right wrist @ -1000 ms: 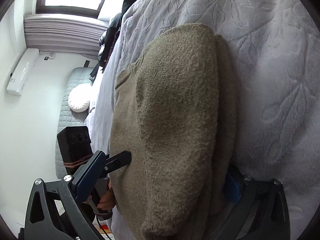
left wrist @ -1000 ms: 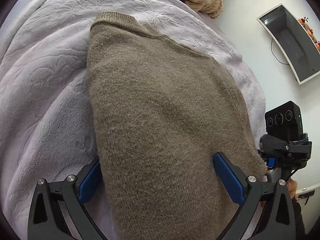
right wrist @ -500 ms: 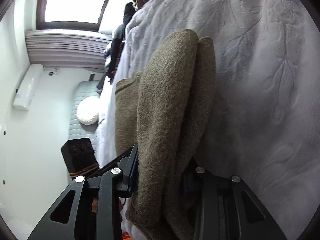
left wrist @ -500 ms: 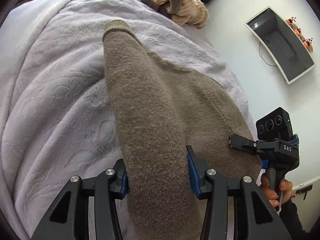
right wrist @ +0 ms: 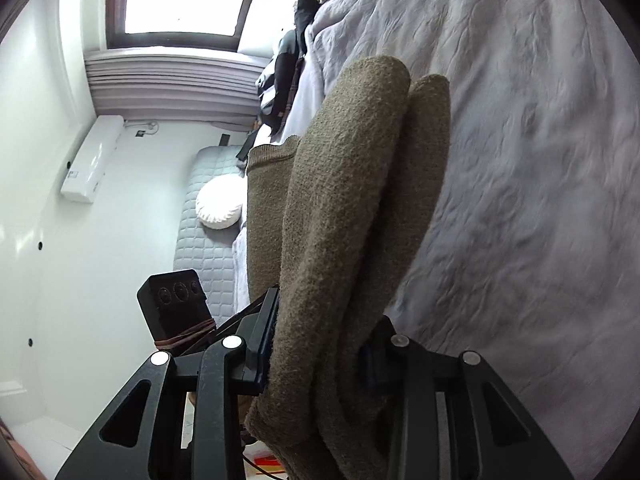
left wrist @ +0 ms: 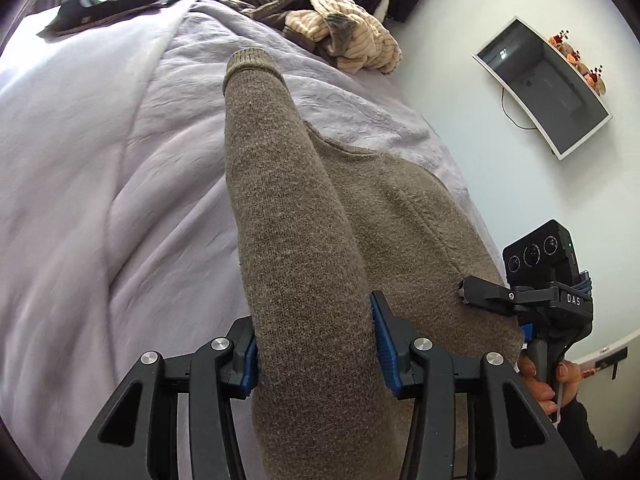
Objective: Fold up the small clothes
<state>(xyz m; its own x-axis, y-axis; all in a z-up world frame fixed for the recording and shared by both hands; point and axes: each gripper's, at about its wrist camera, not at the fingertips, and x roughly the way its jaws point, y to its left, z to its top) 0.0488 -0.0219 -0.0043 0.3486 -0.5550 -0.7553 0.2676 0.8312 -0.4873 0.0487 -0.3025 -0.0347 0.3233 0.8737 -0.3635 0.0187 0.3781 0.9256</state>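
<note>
Both the left gripper [left wrist: 316, 344] and the right gripper [right wrist: 320, 344] have just clamped onto the near edge of the brown sweater [left wrist: 288, 208], now lifted off the bed [left wrist: 100, 160], probably to fold it forward.

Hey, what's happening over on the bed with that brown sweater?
A person is folding a brown knit sweater on a bed covered with a pale lilac blanket, using a handheld gripper in each hand. The left gripper and the right gripper are each clamped on a bunched edge of the sweater, which is raised off the blanket on the near side while its far part lies flat. A pile of other clothes waits at the far end of the bed.
</note>
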